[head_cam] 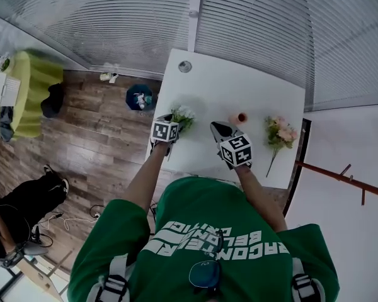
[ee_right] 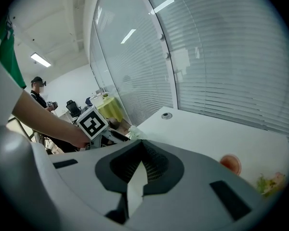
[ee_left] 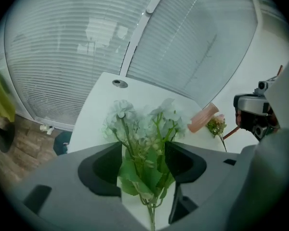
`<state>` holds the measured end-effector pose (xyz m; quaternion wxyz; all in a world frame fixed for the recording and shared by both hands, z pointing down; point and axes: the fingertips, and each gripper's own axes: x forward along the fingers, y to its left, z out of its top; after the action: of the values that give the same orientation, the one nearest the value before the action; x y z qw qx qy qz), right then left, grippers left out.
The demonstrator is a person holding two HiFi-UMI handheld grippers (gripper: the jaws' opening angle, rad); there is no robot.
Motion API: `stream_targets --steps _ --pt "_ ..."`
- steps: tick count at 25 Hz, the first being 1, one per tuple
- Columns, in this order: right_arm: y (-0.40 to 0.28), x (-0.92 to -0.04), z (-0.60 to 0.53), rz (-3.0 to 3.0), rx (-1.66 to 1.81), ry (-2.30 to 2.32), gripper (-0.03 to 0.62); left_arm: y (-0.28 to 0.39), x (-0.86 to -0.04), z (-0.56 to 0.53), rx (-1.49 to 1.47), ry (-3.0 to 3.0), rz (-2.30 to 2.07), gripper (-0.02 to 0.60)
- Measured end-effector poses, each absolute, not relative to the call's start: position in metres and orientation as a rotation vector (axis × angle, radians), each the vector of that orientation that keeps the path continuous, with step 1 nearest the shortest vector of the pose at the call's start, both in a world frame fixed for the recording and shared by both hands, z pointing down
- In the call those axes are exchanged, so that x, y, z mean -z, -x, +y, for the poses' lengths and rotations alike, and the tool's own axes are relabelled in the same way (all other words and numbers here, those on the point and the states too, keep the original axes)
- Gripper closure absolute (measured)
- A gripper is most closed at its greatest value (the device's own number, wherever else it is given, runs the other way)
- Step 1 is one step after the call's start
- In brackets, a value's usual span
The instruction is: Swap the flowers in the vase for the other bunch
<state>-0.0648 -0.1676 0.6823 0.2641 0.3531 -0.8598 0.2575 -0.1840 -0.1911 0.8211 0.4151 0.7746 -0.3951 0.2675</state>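
While the left gripper (head_cam: 173, 121) stood open around the white bunch (head_cam: 184, 114) left of the vase (head_cam: 241, 117), the pink bunch (head_cam: 281, 133) lay right of it, nearer the closed, empty right gripper (head_cam: 217, 127).

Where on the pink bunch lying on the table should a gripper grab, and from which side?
Probably take the pink bunch by its bare stem, coming from above with jaws across it: it lies flat, blooms at the far end, stem trailing toward the table's near edge.

white bunch (ee_left: 144, 129) stem ends cut off at bottom edge; pink bunch (ee_right: 271, 182) blurred at lens rim
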Motion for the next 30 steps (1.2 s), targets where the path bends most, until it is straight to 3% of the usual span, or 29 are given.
stream_targets --steps 8,15,30 --pt "0.062 -0.699 -0.165 -2.282 -0.738 -0.948 0.581 0.177 -0.844 -0.187 -0.712 -1.919 -0.940 0.322" --pt "0.058 -0.704 -0.163 -2.265 -0.757 -0.962 0.580 0.173 -0.845 -0.187 -0.685 -1.907 -0.913 0.466" --pt "0.054 -0.698 -0.155 -2.290 -0.756 -0.970 0.581 0.171 -0.808 -0.196 -0.582 -1.957 -0.955 0.500"
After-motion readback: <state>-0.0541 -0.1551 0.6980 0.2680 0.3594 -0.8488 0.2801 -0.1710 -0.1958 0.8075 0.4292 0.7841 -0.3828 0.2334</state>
